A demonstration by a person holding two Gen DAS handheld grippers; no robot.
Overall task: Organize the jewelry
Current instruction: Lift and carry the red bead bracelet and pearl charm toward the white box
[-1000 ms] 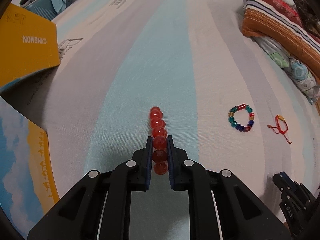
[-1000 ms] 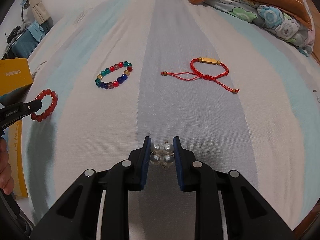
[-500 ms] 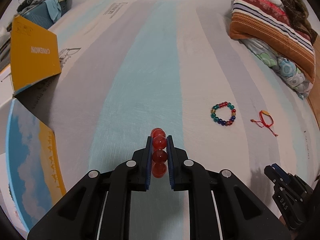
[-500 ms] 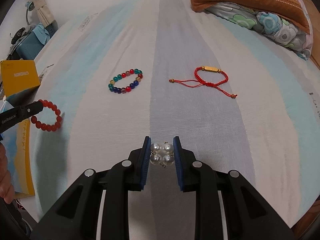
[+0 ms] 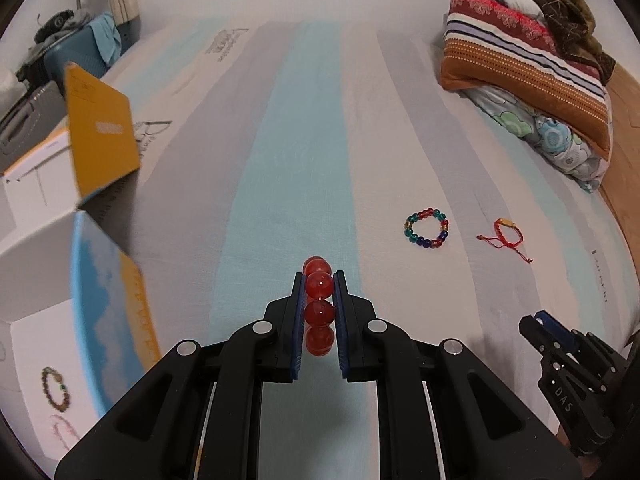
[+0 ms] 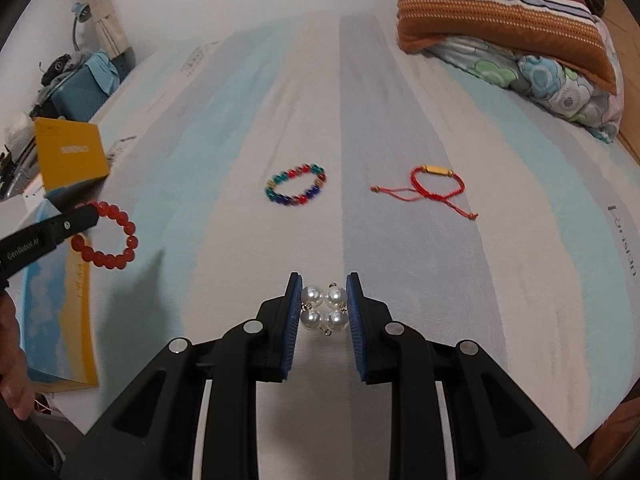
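My left gripper [image 5: 319, 286] clamps the red bead bracelet [image 5: 319, 308] — frame centre. My right gripper [image 6: 324, 298] pinches the pearl bracelet [image 6: 324, 308]; multicolour bracelet [image 6: 296, 185] lies mid-frame on the sheet [image 6: 400, 260].

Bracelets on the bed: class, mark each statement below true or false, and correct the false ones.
1. The left claw is shut on a red bead bracelet. True.
2. The right claw is open and holds nothing. False: it is shut on a pearl bracelet.
3. The mixed-colour bead bracelet lies on the bed sheet. True.
4. The red cord bracelet is hooked through the mixed-colour one. False: they lie apart.
5. The folded blankets cover both loose bracelets. False: they are stacked at the far corner.
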